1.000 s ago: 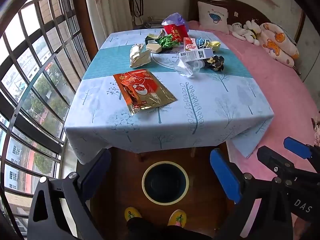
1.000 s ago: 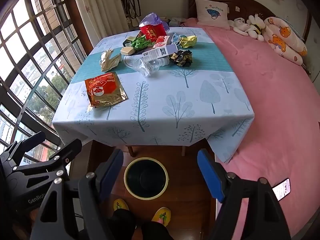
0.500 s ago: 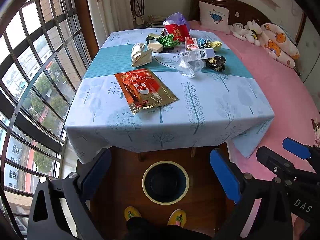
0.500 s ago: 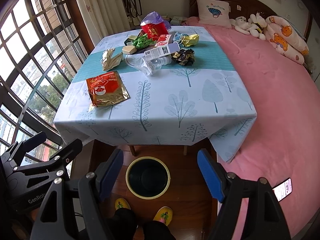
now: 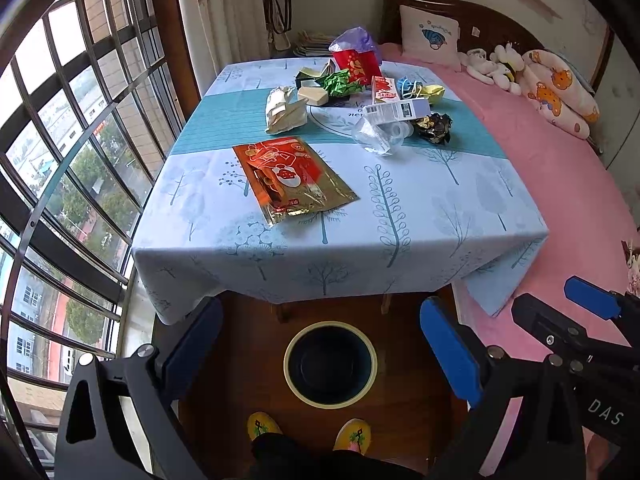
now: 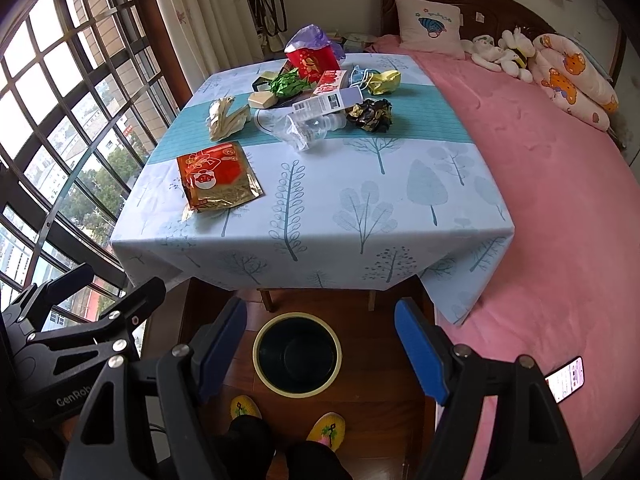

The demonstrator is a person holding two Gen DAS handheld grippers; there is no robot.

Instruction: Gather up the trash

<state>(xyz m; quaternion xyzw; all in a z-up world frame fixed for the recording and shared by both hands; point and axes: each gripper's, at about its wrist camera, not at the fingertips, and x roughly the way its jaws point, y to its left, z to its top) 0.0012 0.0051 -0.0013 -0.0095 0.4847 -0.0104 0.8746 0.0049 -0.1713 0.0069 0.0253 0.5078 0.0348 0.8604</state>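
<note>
Both the left gripper point(image 5: 324, 344) and right gripper point(image 6: 320, 344) hang spread and empty above a dark bin point(image 5: 330, 363). Wrappers, including a red-gold pouch point(image 5: 290, 178), litter the table point(image 5: 440, 216) beyond.

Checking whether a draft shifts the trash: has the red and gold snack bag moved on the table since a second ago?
No. The snack bag lies in the same place, its far edge by the teal stripe of the tablecloth; only the camera drifted slightly.

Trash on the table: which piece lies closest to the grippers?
The flat red-and-gold foil snack bag, alone on the near half of the table; every other piece sits clustered farther back.
</note>
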